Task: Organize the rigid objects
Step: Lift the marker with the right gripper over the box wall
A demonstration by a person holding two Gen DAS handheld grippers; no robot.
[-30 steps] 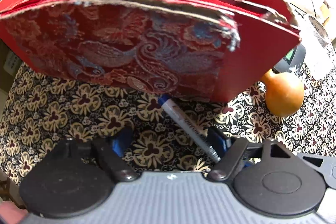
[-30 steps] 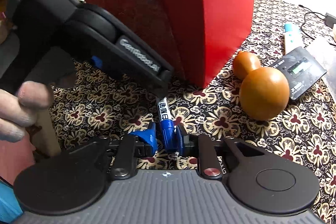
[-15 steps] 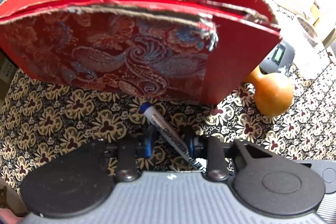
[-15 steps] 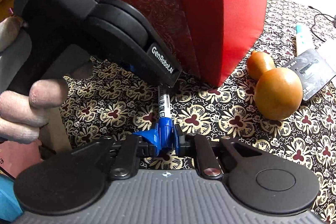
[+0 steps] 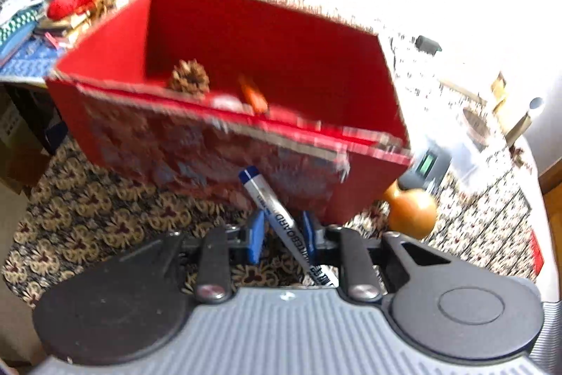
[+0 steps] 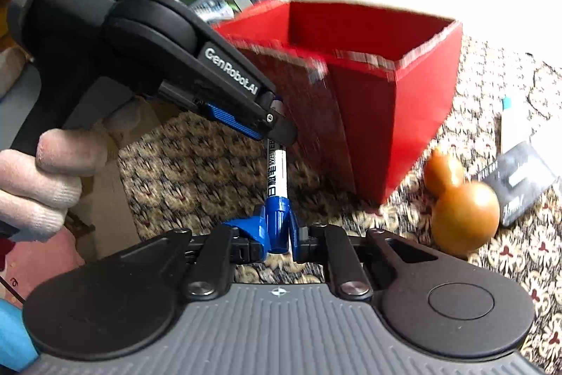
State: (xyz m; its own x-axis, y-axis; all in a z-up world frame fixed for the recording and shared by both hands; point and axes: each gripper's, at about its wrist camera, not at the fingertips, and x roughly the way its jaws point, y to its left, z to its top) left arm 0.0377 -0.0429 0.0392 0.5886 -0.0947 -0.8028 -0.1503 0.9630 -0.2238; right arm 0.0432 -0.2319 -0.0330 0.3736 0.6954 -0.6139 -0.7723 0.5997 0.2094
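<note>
While your right gripper clamps the marker at its blue cap and the left gripper closes on its barrel, the marker's long axis points up-frame toward the red box.

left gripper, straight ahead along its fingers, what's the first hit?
Probably the near patterned wall of the red box. The left gripper, jaws closing on the whiteboard marker, points at it; depth is blurred, so hedged.
</note>
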